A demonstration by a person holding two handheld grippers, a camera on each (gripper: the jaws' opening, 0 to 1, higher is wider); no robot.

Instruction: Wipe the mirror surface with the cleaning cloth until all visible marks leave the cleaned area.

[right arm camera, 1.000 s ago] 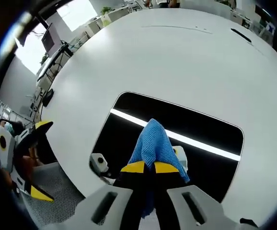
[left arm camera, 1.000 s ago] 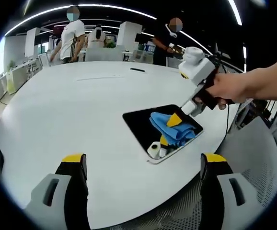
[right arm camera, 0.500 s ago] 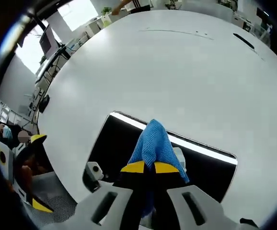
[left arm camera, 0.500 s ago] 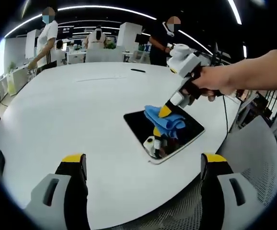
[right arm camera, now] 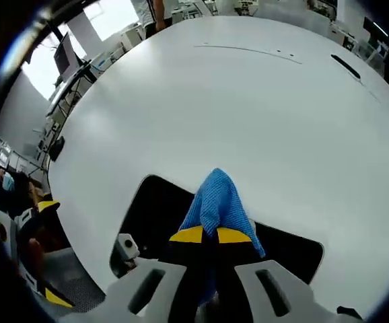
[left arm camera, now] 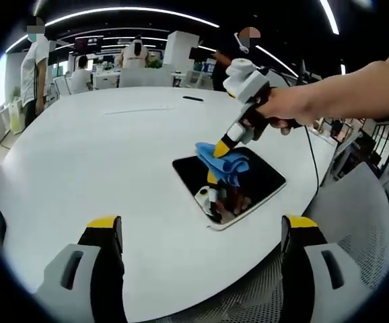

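Observation:
A dark rectangular mirror (left arm camera: pixel 258 176) lies flat on the white table (left arm camera: pixel 100 155), near its right edge. My right gripper (left arm camera: pixel 220 149) is shut on a blue cleaning cloth (left arm camera: pixel 220 163) and presses it onto the mirror's far left part. In the right gripper view the blue cloth (right arm camera: pixel 216 202) bulges up from the shut yellow-tipped jaws (right arm camera: pixel 204 235), with the mirror (right arm camera: pixel 154 212) dark beneath it. My left gripper (left arm camera: pixel 201 232) hangs open over the table's near edge, well short of the mirror, holding nothing.
A flat black object (left arm camera: pixel 193 98) lies far back on the table. A grey mesh chair (left arm camera: pixel 356 222) stands at the right, beyond the table's edge. People stand among desks at the back of the room.
My right gripper has dragged the cloth across the mirror from its right part to its far left part. The left gripper has stayed put.

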